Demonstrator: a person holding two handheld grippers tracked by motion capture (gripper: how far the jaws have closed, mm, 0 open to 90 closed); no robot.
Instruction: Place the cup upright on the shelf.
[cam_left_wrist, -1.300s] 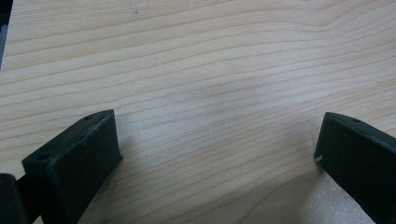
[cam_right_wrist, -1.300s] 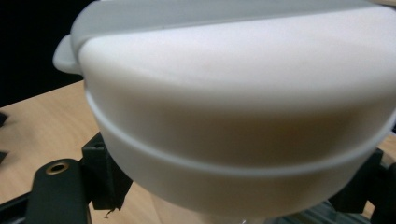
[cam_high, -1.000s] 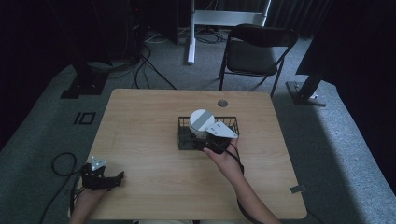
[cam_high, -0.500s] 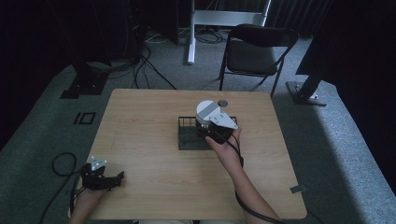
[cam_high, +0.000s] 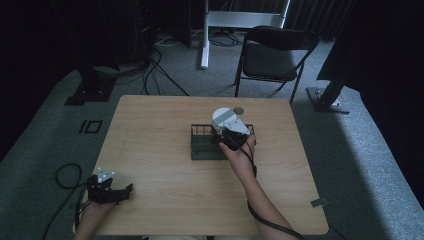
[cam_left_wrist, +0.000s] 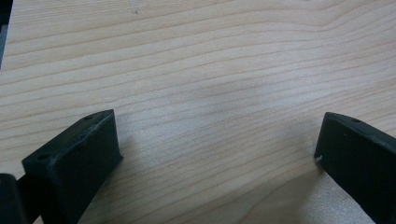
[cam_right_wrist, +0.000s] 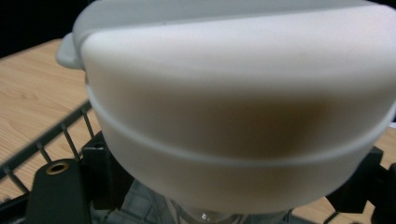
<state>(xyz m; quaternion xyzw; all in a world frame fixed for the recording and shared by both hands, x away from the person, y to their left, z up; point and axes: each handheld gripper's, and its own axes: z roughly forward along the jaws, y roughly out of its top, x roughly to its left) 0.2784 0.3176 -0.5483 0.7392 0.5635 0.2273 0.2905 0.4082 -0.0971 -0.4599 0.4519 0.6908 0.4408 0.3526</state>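
A white, round, lidded container (cam_high: 222, 117) hangs over the back right part of a black wire basket (cam_high: 201, 146) in the middle of the table. My right gripper (cam_high: 226, 128) is shut on it. In the right gripper view the container (cam_right_wrist: 233, 107) looms close between the jaws of the right gripper (cam_right_wrist: 231, 189), with the basket's wires (cam_right_wrist: 51, 137) below at the left. My left gripper (cam_high: 126, 191) rests at the table's front left corner. In the left gripper view the left gripper (cam_left_wrist: 217, 140) is open over bare wood, holding nothing.
The light wooden table (cam_high: 160, 125) has a small dark round disc (cam_high: 239, 110) just behind the basket. A folding chair (cam_high: 277, 52) stands beyond the far edge. Cables lie on the floor at the left (cam_high: 65, 175).
My right gripper has carried the white container up and toward the back right over the basket, then nearly stopped. The left gripper has not moved.
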